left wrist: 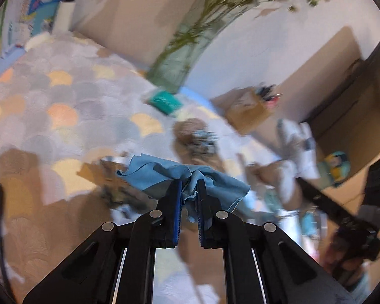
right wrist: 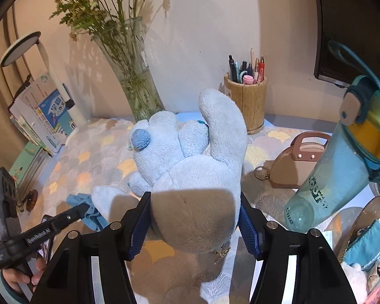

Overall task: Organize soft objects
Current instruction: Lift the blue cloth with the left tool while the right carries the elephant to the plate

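Right wrist view: right gripper (right wrist: 193, 224) has its jaws spread wide around the body of a pale blue plush toy (right wrist: 190, 167), blue pads pressed into both flanks, so it is grasping the toy. The toy hangs over the scallop-pattern mat (right wrist: 96, 157), ears pointing away from the camera. Can't tell if it's lifted clear or resting on the mat.

Left wrist view: left gripper (left wrist: 190, 190) is clenched on a bunched blue cloth (left wrist: 164, 174), fabric pinched at the fingertips and draping out both sides. The frame is motion-blurred. The right view shows the same cloth low over the mat, to the left of the toy.

Handling, my read:
- Plush is light, squashy, not fragile. It compresses under the pads, so the grip is forgiving, but a wide-body hold can roll. Torso is the right place; ears or limbs would swing.
- Cloth is near weightless and limp, and slips if only an edge is caught. The current hold is on a gathered fold, which should hold.

Clutter nearby: glass vase (right wrist: 136, 88), wooden pen holder (right wrist: 245, 101), teal bottle (right wrist: 339, 157) and small tan bag (right wrist: 296, 162) just right of the toy. Vase and bottle are the tip risks when swinging the toy.
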Motion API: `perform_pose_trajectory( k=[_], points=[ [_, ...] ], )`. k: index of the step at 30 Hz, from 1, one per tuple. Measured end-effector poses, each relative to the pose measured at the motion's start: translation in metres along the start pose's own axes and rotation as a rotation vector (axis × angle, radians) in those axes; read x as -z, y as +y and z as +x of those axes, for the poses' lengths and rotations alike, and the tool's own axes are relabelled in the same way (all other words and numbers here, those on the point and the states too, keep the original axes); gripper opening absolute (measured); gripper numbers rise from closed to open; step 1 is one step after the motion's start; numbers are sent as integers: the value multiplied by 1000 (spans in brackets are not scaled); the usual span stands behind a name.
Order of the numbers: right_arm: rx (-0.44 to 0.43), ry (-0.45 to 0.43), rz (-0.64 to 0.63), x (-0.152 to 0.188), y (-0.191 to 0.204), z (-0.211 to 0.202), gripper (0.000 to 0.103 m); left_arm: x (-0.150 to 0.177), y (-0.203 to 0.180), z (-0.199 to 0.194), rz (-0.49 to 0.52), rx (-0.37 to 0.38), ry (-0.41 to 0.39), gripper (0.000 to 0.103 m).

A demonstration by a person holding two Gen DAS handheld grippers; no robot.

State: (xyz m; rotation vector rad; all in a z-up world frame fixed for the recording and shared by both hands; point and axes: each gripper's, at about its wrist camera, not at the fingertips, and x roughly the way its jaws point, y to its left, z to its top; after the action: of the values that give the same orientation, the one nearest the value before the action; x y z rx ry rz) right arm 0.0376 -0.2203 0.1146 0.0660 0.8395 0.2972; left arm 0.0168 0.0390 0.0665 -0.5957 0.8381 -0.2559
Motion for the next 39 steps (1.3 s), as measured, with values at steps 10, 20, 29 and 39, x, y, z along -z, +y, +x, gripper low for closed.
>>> perform_pose_trajectory(
  k=[10,20,29,39],
  points=[
    [-9,6,39,14,-8,-10,62,-2,-9,-18,-33,150,-13,8],
    [-7,2,43,20,-11,-14,62,2,-15,-7,-43,109,26,8],
    [-28,-13,26,20,-10,-19,62,-2,-20,-2,-21,-8,10,8],
    [-1,-206,70,-19,-31,-79,62,-56,-102,-4,143,-17,-125,8]
  ],
)
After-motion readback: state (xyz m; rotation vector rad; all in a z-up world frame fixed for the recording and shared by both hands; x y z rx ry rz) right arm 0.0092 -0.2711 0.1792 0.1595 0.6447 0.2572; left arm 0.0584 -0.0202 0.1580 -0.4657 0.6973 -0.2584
